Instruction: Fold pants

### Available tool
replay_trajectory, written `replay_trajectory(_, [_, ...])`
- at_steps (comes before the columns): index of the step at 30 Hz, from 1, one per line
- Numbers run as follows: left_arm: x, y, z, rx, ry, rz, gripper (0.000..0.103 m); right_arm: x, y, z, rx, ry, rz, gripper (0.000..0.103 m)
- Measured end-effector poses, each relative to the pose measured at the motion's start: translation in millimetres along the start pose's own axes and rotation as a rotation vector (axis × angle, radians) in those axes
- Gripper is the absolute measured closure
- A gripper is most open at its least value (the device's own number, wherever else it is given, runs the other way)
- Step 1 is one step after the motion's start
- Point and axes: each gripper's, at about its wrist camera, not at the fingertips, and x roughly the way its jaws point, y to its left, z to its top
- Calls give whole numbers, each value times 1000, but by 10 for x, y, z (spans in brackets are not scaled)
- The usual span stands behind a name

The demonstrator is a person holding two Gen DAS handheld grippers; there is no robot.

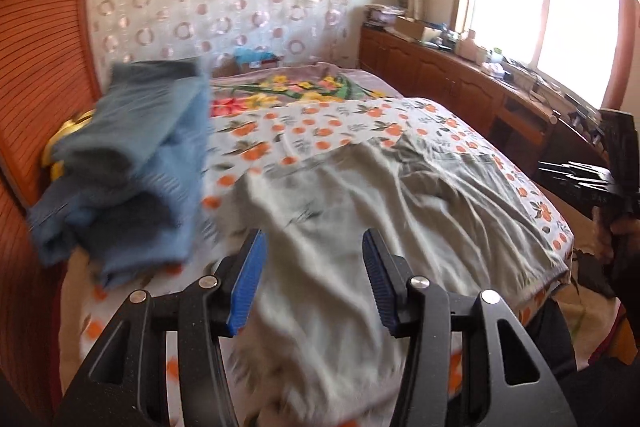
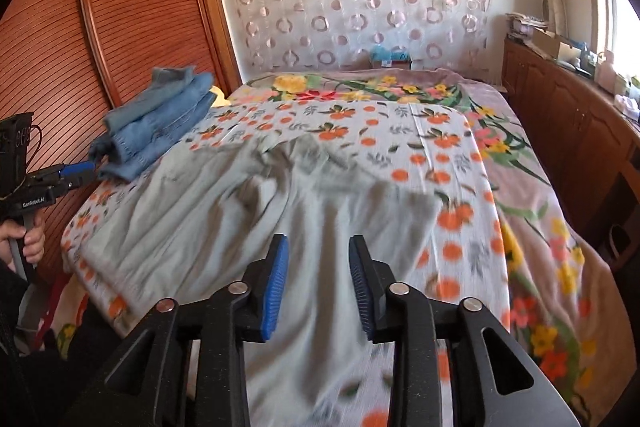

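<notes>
Across the room stretched the bed (image 2: 532, 195), covered by a floral blanket with an orange-print sheet (image 2: 440, 131) laid over its near half, a slatted wooden wardrobe (image 2: 132, 11) on the left and a long cabinet (image 2: 560, 99) under the window on the right. On the sheet lay the pale grey pants (image 2: 248, 211), spread loose and rumpled, reaching from the middle of the sheet to the near edge. At the far left of the sheet sat a stack of folded blue jeans (image 2: 160, 123), close beside the pants. The left gripper (image 1: 314, 281) hovered over the near part of the pants with its jaws apart and nothing between them. The right gripper (image 2: 318, 279) also stood released above the grey cloth, with a narrower gap and nothing pinched. To my eye no neat fold lay in the pants yet, and the risk came from the wrinkles: a pinch there might catch only a ridge, or the sheet beneath with it, and drag the bedding along. A wide sweep on the left could also topple the jeans.
</notes>
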Motion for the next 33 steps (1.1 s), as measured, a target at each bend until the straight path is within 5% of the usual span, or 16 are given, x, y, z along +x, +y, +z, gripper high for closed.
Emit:
replay_trajectory(9, [824, -530, 581, 105, 61, -98, 52, 915, -98, 315, -50, 120, 25, 68])
replay_trajectory(17, [1426, -722, 726, 140, 190, -114, 61, 1334, -95, 407, -75, 213, 15, 68])
replay_trajectory(19, [1544, -721, 704, 137, 220, -109, 62, 1355, -64, 396, -100, 206, -9, 86])
replay_trajectory(21, [1611, -717, 678, 140, 230, -100, 74, 1360, -61, 407, -115, 200, -13, 100])
replay_trajectory(24, [1641, -703, 663, 137, 222, -107, 95, 1311, -128, 383, -143, 159, -29, 103])
replay_trajectory(27, [1566, -716, 676, 140, 167, -100, 99, 1119, -212, 377, -107, 64, -44, 103])
replay_trajectory(29, [1397, -672, 747, 94, 60, -91, 99, 1050, -262, 386, -82, 16, -63, 103])
replay_trajectory(33, [1379, -640, 844, 76, 36, -67, 98, 1087, -291, 348, -57, 41, -40, 103])
